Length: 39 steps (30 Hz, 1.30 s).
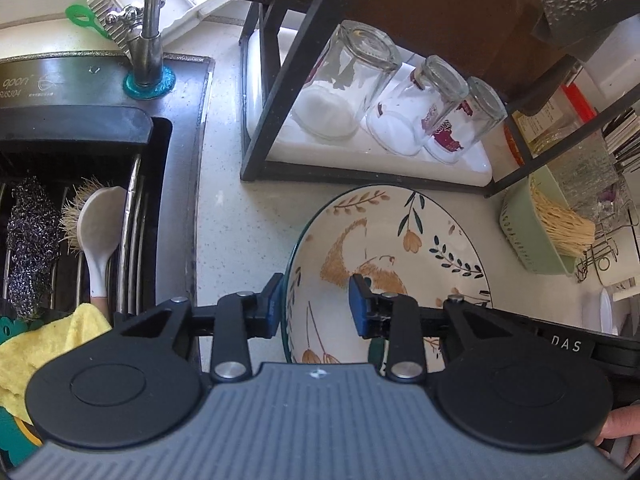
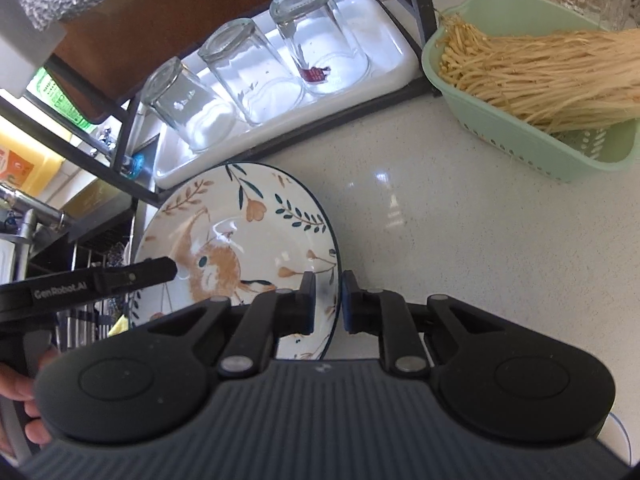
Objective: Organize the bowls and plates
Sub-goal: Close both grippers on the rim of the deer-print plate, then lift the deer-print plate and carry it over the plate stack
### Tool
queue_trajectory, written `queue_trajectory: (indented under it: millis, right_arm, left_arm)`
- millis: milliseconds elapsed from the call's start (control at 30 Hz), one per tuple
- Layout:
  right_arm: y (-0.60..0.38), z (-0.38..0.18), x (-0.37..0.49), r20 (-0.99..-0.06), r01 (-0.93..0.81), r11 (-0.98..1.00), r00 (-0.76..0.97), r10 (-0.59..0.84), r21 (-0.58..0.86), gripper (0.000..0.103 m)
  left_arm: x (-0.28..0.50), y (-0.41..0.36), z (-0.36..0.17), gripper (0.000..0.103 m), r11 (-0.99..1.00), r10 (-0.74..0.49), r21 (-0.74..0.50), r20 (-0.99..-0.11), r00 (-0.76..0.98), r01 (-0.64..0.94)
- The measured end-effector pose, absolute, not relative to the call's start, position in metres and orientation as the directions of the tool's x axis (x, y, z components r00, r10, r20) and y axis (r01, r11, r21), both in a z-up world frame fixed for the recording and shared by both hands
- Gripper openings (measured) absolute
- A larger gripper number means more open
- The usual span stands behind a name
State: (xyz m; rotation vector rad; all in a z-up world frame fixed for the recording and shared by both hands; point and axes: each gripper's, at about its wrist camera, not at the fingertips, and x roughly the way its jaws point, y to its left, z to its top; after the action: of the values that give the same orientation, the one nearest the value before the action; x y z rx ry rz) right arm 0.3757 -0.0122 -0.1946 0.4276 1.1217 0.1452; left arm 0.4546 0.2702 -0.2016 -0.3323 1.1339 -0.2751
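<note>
While your left claw (image 1: 314,304) straddles the near rim of the patterned plate (image 1: 400,240) with its fingers spread, your right claw (image 2: 327,305) pinches the opposite rim. That plate sits over the pale counter (image 2: 420,220), before the rack of upturned glasses (image 2: 256,68).

Black linkage tool (image 1: 313,306) arms, blue pads (image 1: 358,307), silver rivets, ribbed grey housing.

Both tongs sit low in their frames. The left tongs (image 1: 314,306) stand with blue pads (image 1: 357,307) well apart, straddling a rim. The right tongs (image 2: 329,304) are pinched nearly together on an edge (a sliver between them). Bare fingers (image 2: 20,392) show lower left.
</note>
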Motion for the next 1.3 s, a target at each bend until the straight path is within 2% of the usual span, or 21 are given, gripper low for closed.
queue_trajectory:
  millis: [167, 467, 767, 1067, 1300]
  right_arm:
    - [-0.017, -0.179, 0.357, -0.832, 0.11, 0.894, 0.431, 0.35, 0.433, 0.016]
    - [-0.039, -0.147, 0.315, -0.789, 0.159, 0.851, 0.488, 0.373, 0.5, 0.016]
    - [-0.073, -0.133, 0.273, -0.759, 0.18, 0.831, 0.54, 0.365, 0.527, 0.016]
    - [-0.099, -0.147, 0.239, -0.769, 0.217, 0.814, 0.52, 0.371, 0.539, 0.016]
    - [-0.11, -0.16, 0.214, -0.787, 0.234, 0.813, 0.491, 0.375, 0.533, 0.016]
  left_arm:
    - [0.439, 0.269, -0.183, 0.038, 0.922, -0.37, -0.385, -0.834, 0.408, 0.049]
    - [0.414, 0.267, -0.155, 0.038, 0.894, -0.428, -0.442, -0.803, 0.416, 0.068]
    - [0.392, 0.234, -0.132, 0.038, 0.875, -0.474, -0.468, -0.774, 0.419, 0.125]
    - [0.353, 0.205, -0.144, 0.038, 0.879, -0.472, -0.457, -0.796, 0.379, 0.135]
    - [0.329, 0.179, -0.146, 0.038, 0.906, -0.424, -0.395, -0.824, 0.377, 0.154]
